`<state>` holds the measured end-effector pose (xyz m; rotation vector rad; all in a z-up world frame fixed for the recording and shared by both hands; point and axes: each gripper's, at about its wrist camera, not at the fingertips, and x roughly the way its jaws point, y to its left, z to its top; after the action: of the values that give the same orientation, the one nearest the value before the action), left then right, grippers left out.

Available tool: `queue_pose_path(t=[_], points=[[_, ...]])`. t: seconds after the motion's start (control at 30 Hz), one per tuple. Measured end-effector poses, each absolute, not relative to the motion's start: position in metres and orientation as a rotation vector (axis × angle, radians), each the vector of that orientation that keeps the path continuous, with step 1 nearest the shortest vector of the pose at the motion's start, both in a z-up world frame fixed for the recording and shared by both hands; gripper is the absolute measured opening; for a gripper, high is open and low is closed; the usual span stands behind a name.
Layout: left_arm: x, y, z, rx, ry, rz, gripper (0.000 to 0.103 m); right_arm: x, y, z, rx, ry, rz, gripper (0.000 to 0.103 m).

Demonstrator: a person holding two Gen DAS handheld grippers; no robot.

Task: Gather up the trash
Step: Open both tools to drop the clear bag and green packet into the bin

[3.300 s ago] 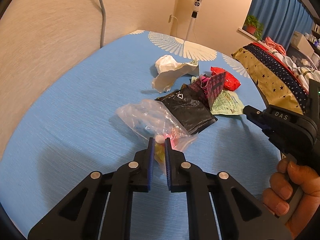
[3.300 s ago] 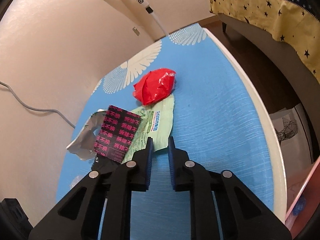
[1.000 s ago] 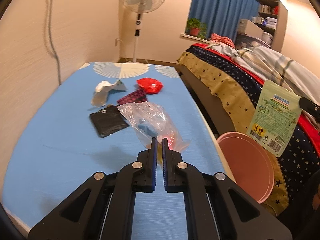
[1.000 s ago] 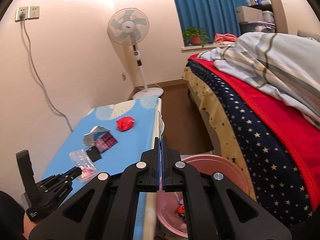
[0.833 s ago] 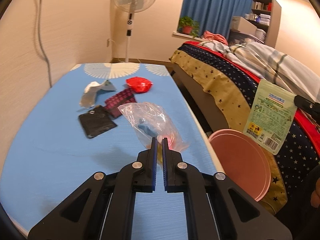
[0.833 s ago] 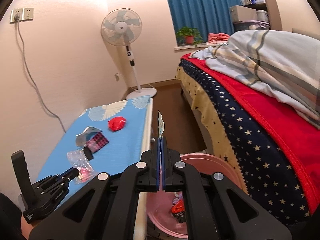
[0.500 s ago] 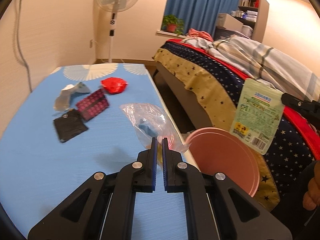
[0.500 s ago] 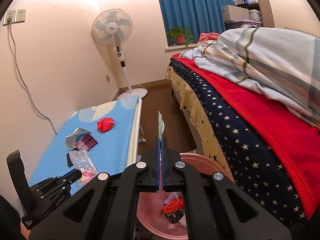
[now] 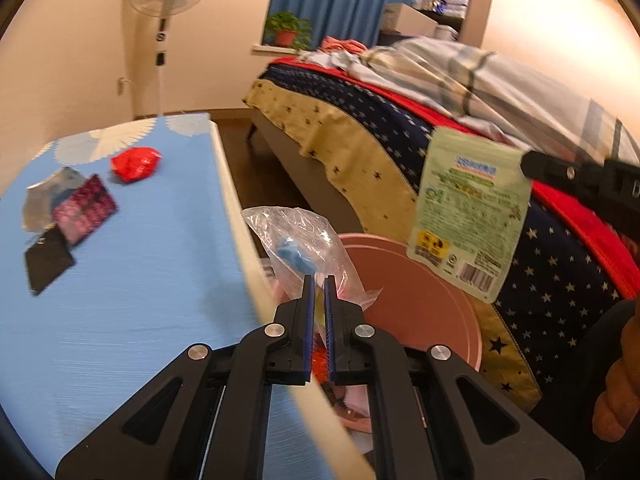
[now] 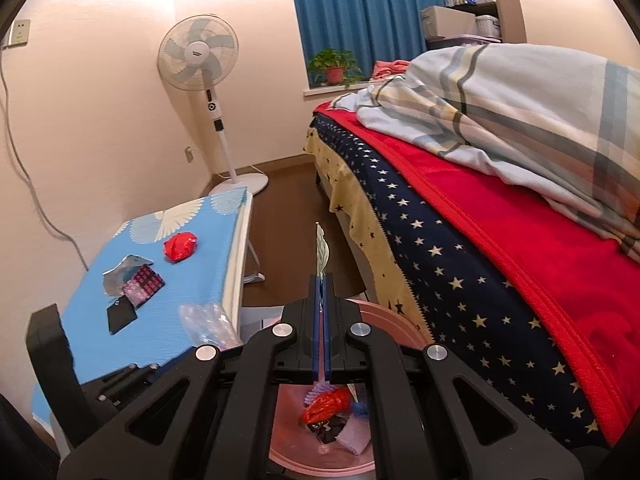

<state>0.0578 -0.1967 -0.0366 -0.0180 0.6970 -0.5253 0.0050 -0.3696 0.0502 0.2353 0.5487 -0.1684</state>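
Trash bound for the pink bin (image 10: 396, 320) hangs from both tools at once: nearest, the left gripper (image 9: 318, 280) has its blue pads pinched on the neck of a crumpled clear plastic bag (image 9: 296, 240) holding something blue, the bag standing up and forward from the jaws just past the pale edge of the blue table (image 9: 120, 280) and over the bin's near rim. Beside it, the right gripper (image 10: 322, 278) is pressed flat together on a green snack pouch (image 9: 468, 216), seen edge-on from its own camera as a thin sliver rising above the fingertips, its long axis hanging downward above the far side of the bin's mouth. Directly beneath the right tool, a red wrapper and dark scraps already lie at the bottom of the bin, so that hand looks the better placed to let go first; the left bag seems to need carrying a little farther out from the table edge. Farther back on the table lie a black packet (image 9: 48, 264), a pink-patterned packet (image 9: 84, 210), a silver foil wrapper (image 9: 44, 196) and a crumpled red wrapper (image 9: 134, 164), uncollected. Beyond them a pedestal fan (image 10: 200, 60) stands before the blue curtain (image 10: 360, 8).
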Motion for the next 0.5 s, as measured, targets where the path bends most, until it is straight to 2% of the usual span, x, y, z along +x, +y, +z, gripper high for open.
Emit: queue_pose_path(t=[0.43,0.5], points=[[0.062,-0.232,-0.072,0.029,0.804,-0.605,0.005,0.011,-0.377,0.043,0.243,0.572,-0.198,0.001],[0.064,-0.232,-0.072,0.009,0.820,-0.624,0.011,0.012,-0.378,0.042,0.245,0.576,-0.203,0.002]])
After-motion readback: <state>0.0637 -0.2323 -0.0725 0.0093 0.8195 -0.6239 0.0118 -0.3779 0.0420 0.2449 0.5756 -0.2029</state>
